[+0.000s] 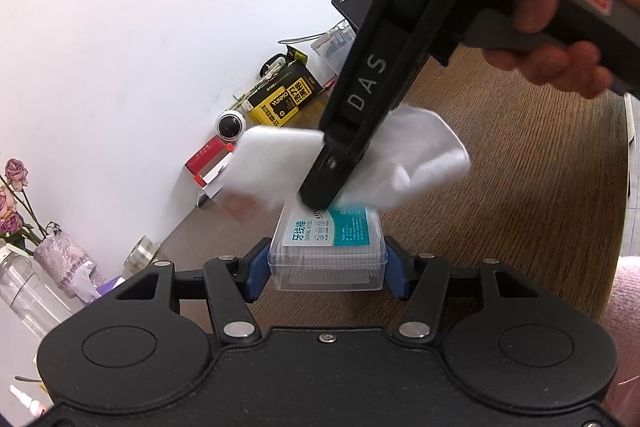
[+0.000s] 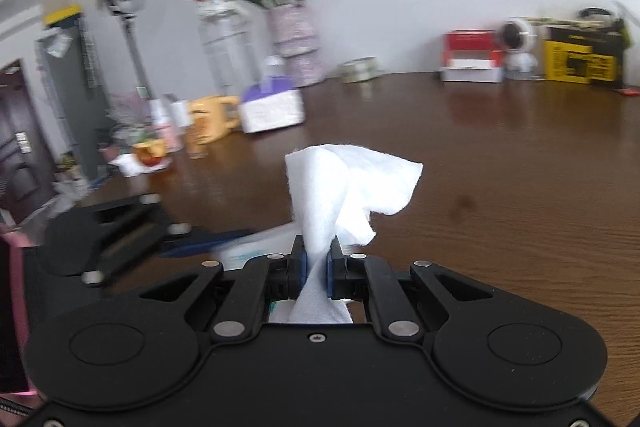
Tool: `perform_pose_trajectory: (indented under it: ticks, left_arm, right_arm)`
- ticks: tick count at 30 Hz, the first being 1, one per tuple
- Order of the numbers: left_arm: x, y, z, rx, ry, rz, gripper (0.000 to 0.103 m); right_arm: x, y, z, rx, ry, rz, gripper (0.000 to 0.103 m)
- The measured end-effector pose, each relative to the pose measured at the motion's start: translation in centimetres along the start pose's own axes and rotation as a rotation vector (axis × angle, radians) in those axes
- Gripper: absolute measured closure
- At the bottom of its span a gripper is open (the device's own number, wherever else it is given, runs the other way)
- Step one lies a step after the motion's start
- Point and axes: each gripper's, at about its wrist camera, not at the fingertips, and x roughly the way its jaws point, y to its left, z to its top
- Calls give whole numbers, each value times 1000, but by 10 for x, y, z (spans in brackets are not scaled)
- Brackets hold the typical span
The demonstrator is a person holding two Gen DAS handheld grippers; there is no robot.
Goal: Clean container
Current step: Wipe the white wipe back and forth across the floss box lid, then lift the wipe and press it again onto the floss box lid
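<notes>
White cloth (image 2: 340,187) is bunched between the closed fingers of your right gripper (image 2: 317,267), and you are holding it against the far top edge of the plastic box (image 1: 328,255). Your left gripper (image 1: 326,269) is clamping that clear box by its sides, just above the wooden table (image 1: 520,187). You are partway through wiping, I judge: the near part of the labelled lid and the sides are looking untouched, so those are remaining.
</notes>
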Motion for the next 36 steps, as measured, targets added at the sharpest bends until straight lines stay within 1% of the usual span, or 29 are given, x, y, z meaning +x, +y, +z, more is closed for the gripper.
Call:
perform_pose_trajectory:
  ticks: [6,9,11,16,20,22,25,31,36]
  left_arm:
    - [3,2,0,1,-1,1,46]
    - [4,2,0,1,-1,1,46]
    - [5,2,0,1,-1,1,46]
    - [7,3,0,1,-1,2,46]
    - [8,3,0,1,-1,2,46]
    - [8,3,0,1,-1,2,46]
    - [9,3,1,2,-1,2,46]
    - [8,2,1,2,-2,3,46]
    - [7,0,1,3,-2,4,46]
  right_arm:
    - [-2,28,-2,-41,25,132,94]
    - [-3,31,-2,-50,31,148,94]
    - [-3,26,-1,-41,24,133,94]
    - [-2,8,2,-11,6,52,94]
    - [1,-2,4,-14,10,-13,94]
    - [2,-6,5,-9,12,-28,94]
    - [2,-3,2,-9,14,-20,94]
    - [-2,16,-5,-22,21,68,94]
    - [-7,27,-9,-51,38,123,94]
